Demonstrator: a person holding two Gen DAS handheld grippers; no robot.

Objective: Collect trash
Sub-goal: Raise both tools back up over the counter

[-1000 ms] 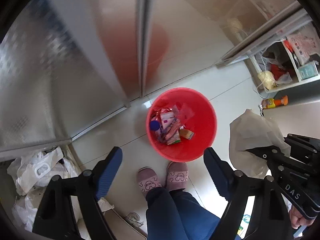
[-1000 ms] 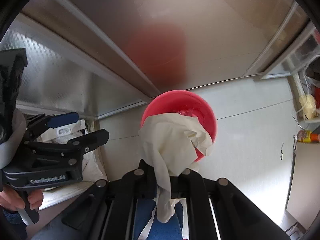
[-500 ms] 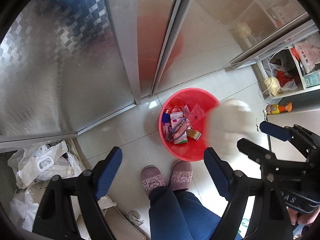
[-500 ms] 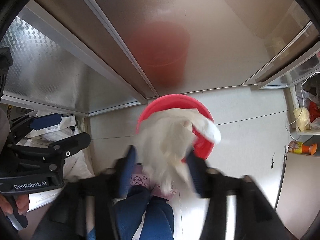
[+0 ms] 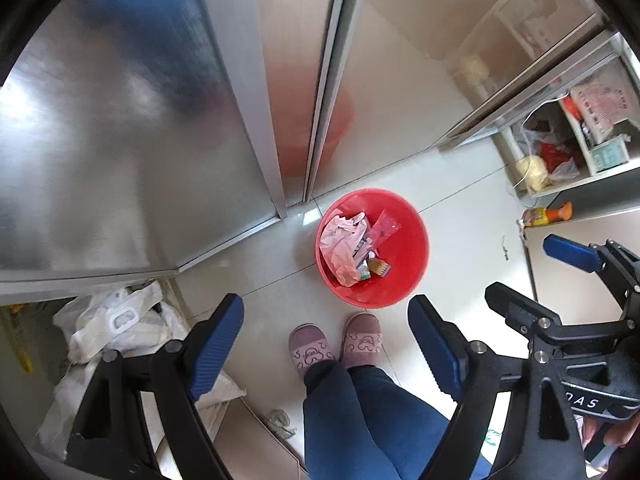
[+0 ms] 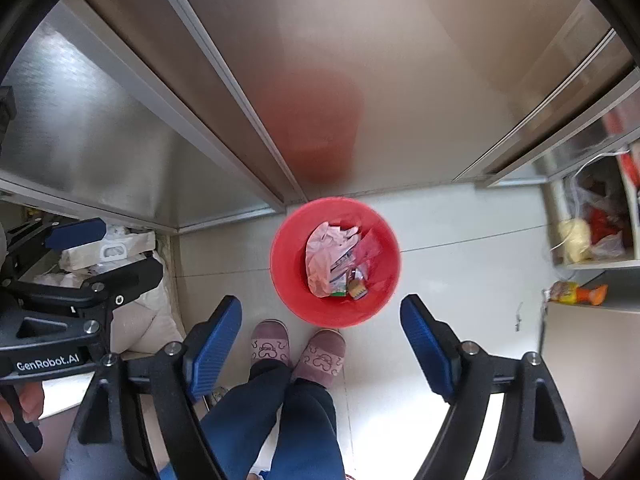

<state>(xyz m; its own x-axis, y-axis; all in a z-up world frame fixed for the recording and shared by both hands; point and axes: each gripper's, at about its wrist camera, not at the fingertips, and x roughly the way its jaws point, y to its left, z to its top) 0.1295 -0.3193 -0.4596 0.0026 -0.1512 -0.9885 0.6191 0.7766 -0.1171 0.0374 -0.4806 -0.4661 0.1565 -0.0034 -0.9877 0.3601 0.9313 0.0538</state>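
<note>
A red bin [image 5: 404, 268] [image 6: 288, 268] stands on the pale tiled floor, straight below both grippers. A crumpled whitish sheet [image 5: 340, 244] [image 6: 320, 256] lies inside it on top of wrappers and other small trash. My left gripper [image 5: 326, 312] points down, open with nothing between its fingers; it also shows at the left of the right wrist view [image 6: 116, 248]. My right gripper [image 6: 322, 308] hangs above the bin with its jaws opening and nothing between them; the left wrist view shows it at the right [image 5: 528, 270].
A person's slippers [image 5: 336, 344] and blue trouser legs stand just in front of the bin. Steel cabinet doors [image 5: 160, 120] rise behind it. White bags [image 5: 116, 320] lie at the left. An open shelf [image 5: 560, 160] and an orange bottle [image 5: 548, 214] are at the right.
The right gripper let go of the whitish sheet, which fell into the red bin. Its jaws went from shut to wide apart. Both grippers rose, so the bin looks smaller.
</note>
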